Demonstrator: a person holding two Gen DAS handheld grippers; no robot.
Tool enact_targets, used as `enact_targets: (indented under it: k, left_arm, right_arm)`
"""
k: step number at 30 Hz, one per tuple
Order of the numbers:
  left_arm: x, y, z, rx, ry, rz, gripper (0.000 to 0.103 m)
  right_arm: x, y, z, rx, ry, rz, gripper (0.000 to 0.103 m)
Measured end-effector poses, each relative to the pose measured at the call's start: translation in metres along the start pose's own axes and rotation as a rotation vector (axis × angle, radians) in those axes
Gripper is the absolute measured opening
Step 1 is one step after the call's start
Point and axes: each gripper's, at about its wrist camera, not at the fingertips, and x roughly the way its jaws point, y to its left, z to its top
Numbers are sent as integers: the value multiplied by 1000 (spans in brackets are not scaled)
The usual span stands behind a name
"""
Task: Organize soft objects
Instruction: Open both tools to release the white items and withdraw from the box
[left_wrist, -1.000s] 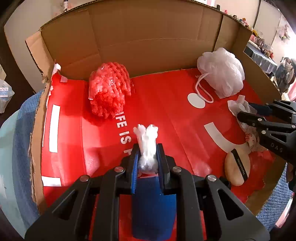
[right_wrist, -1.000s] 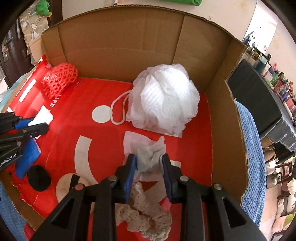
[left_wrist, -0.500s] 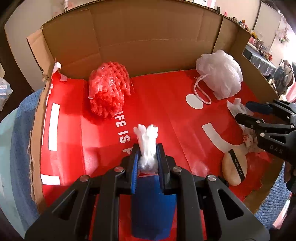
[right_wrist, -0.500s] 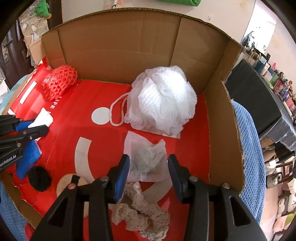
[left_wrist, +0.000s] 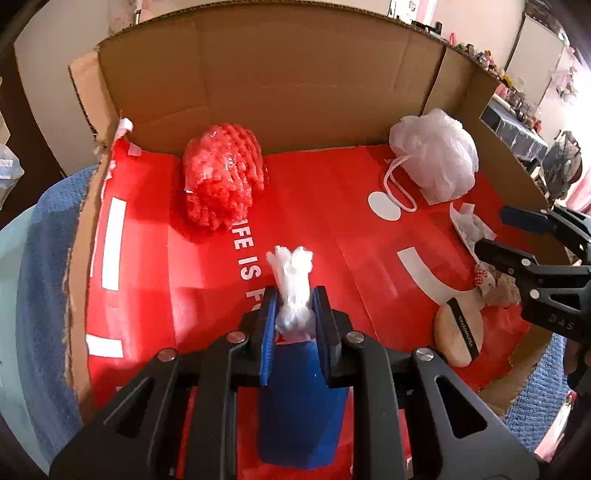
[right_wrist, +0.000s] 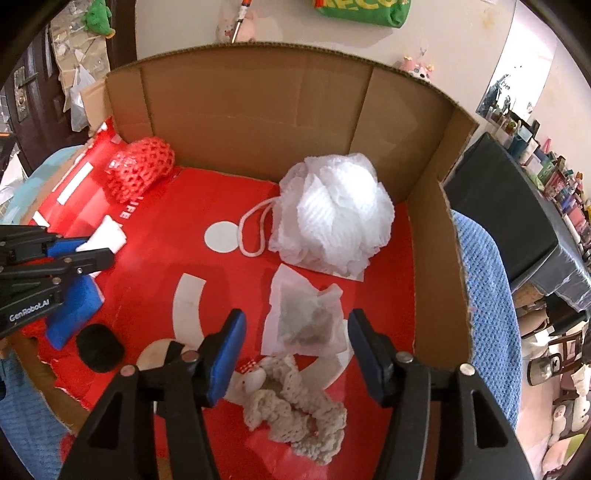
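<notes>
Right wrist view: pouch released, white wad pinched

The right gripper (right_wrist: 295, 339) is spreading its jaws, the paper pouch (right_wrist: 306, 317) lying loose between them at lower centre. In the left wrist view, the left gripper (left_wrist: 294, 312) is squeezing a white foam wad (left_wrist: 293, 286); its lower end is hiding behind the blue sponge (left_wrist: 301, 402), whose base the frame is cutting off.
</notes>
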Motion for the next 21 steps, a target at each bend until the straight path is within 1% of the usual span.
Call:
enact_targets:
  k: [1, 2, 4, 5, 6, 8, 10, 11, 12, 17, 19, 21]
  left_arm:
    - [-3, 2, -1, -9, -7, -5, 24]
    - [-6, 2, -2, -14, -14, -8, 30]
    - [-13, 1, -5, -19, -30, -7, 46]
    - [-17, 1, -6, -21, -48, -8, 56]
    - [-23, 0, -8, -17, -69, -12, 57]
    - [-31, -2, -10, -14, -83, -13, 57]
    - [-42, -2, -15, -33, -101, -28, 57]
    - [-47, -2, -16, -36, -107, -33, 58]
    - [-54, -3, -19, -38, -121, -32, 62]
    - [-92, -11, -39, -33, -214, 3, 68]
    - [-111, -18, -49, -28, -265, 1, 73]
    - [-125, -24, -56, -23, -306, 10, 77]
  right_arm:
    - [-3, 0, -1, 3, -5, 6, 61]
    - [-5, 1, 0, 4, -10, 9, 61]
    - [-11, 2, -2, 4, -23, 14, 61]
    - [-14, 3, -3, 3, -29, 16, 62]
    - [-19, 4, -5, 2, -36, 17, 62]
    - [-28, 7, -8, 3, -52, 24, 65]
    - [-37, 10, -11, 7, -73, 32, 67]
    - [-43, 10, -13, 10, -87, 37, 68]
    - [-47, 10, -16, 11, -99, 43, 70]
    - [-85, 14, -35, 36, -185, 78, 78]
    - [-102, 15, -43, 43, -227, 79, 83]
    - [-118, 16, -51, 46, -267, 80, 91]
